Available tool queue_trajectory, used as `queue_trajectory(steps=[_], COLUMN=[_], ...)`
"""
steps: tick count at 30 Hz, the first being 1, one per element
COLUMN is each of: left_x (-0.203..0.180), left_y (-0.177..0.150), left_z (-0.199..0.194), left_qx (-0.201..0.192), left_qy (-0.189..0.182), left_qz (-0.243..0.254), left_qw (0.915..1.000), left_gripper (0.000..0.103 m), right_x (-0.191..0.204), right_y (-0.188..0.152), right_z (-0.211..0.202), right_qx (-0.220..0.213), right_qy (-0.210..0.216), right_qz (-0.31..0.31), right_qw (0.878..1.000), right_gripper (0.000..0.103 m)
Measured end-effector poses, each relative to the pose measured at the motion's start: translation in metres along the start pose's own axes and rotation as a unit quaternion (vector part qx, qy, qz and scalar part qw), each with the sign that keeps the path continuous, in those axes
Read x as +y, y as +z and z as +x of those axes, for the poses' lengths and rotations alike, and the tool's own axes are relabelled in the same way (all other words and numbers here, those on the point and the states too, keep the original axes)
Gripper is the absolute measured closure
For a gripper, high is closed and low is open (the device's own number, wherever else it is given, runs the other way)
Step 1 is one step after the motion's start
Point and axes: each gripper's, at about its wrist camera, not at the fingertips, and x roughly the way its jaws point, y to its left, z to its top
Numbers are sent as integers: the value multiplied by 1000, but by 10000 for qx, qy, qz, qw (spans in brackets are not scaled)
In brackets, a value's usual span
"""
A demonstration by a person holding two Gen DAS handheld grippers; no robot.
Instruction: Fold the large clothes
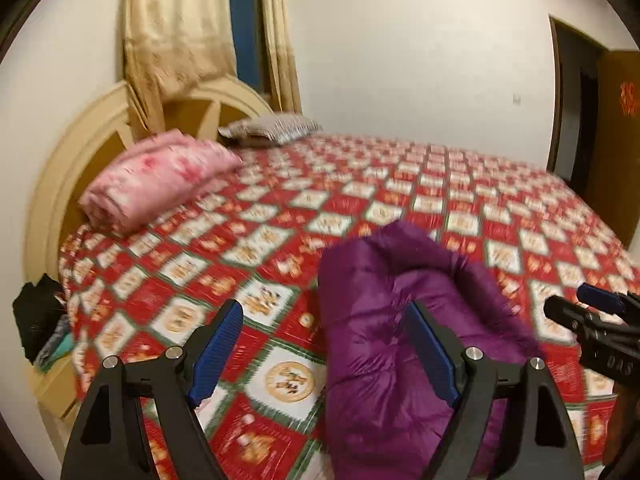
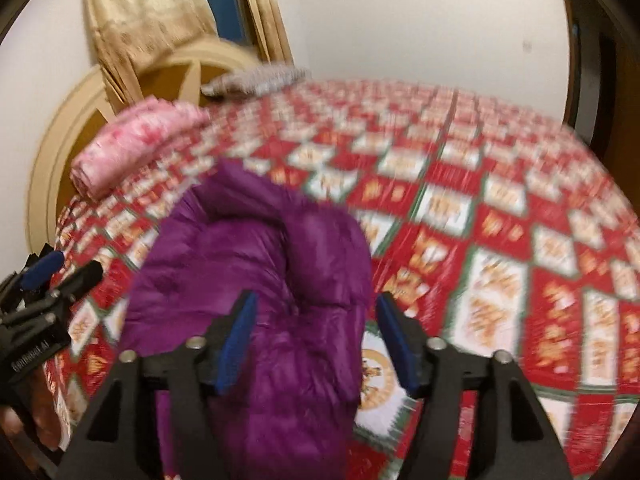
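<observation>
A purple puffy jacket [image 1: 380, 280] [image 2: 248, 248] lies bundled in a thick fold near the front edge of the bed. My left gripper [image 1: 325, 306] hovers above its left side, jaws wide apart, blue pads holding nothing. Above the jacket's right half, my right gripper [image 2: 317, 297] is open too, with the cloth lying below the pads and not pinched. Each gripper shows at the edge of the other's view: the right gripper [image 1: 588, 304] at the far right, the left gripper [image 2: 52, 268] at the far left. Both views are blurred.
The bed carries a red, white and green patterned sheet [image 1: 280, 220] [image 2: 460, 200]. A folded pink blanket [image 1: 156, 176] [image 2: 136, 148] and a grey pillow [image 1: 272, 128] lie by the cream headboard [image 1: 80, 140]. Dark clothes [image 1: 36, 316] sit beside the bed at left. A doorway [image 1: 580, 112] stands at right.
</observation>
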Motion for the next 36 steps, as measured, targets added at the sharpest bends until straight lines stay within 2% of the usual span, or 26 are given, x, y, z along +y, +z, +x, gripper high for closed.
queue_trajectory(steps=[3,5,9,20,36], left_x=[7,7,7,6,6], left_y=[3,2,-6,-15,-16], left_z=[-37,-58,-83,-89,-85], left_qx=[-245,-421,-588,-509,-476], left_qy=[-31,-66,-95,-20,-23], left_qz=[-68,-38,54,72,84], left_qw=[9997,9991,9982,9987,9988], left_gripper=[19,19,18,18,18], right_x=[10,14,20,29,29], right_y=[-4,-8,-10,-19,-21], right_z=[-52,-72,-97,-112,-113], right_qx=[-419,-611,-876,-956,-958], right_qy=[-101,-110,-70,-18,-2], right_qz=[-80,-64,-53,-146,-140], right_qw=[9990,9981,9961,9953,9953], right_gripper=[29,24,22,22,22])
